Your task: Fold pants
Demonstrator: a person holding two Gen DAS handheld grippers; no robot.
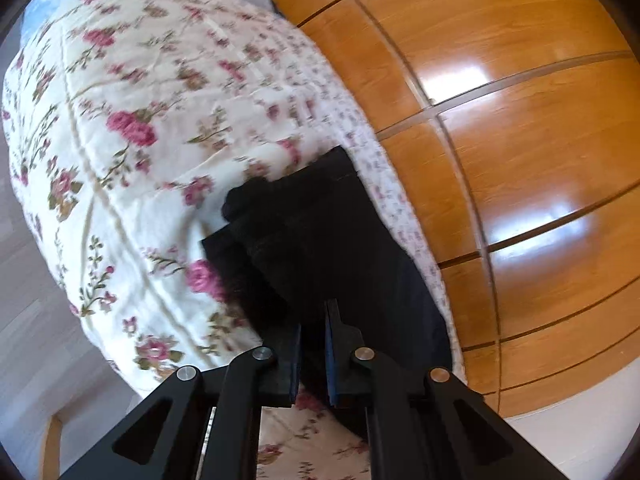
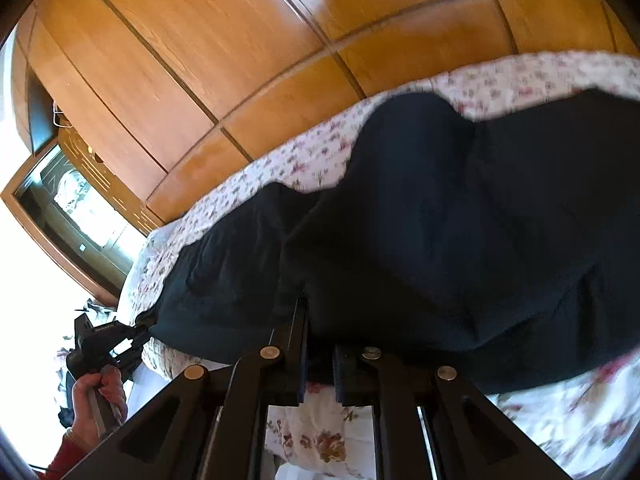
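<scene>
Dark navy pants (image 1: 320, 240) lie partly folded along the right edge of a floral bedspread (image 1: 140, 120). My left gripper (image 1: 313, 344) is shut on the near edge of the pants, with cloth between its narrow jaws. In the right wrist view the pants (image 2: 440, 220) spread wide across the bed. My right gripper (image 2: 320, 344) is shut on their near edge and lifts it slightly. The left gripper (image 2: 136, 330), held by a hand, also shows at the far left, clamped on the pants' end.
A glossy wooden wardrobe (image 1: 500, 140) stands close along the bed's right side. A doorway with bright light (image 2: 72, 200) is at the left of the right wrist view. Wood floor (image 1: 24, 280) lies left of the bed.
</scene>
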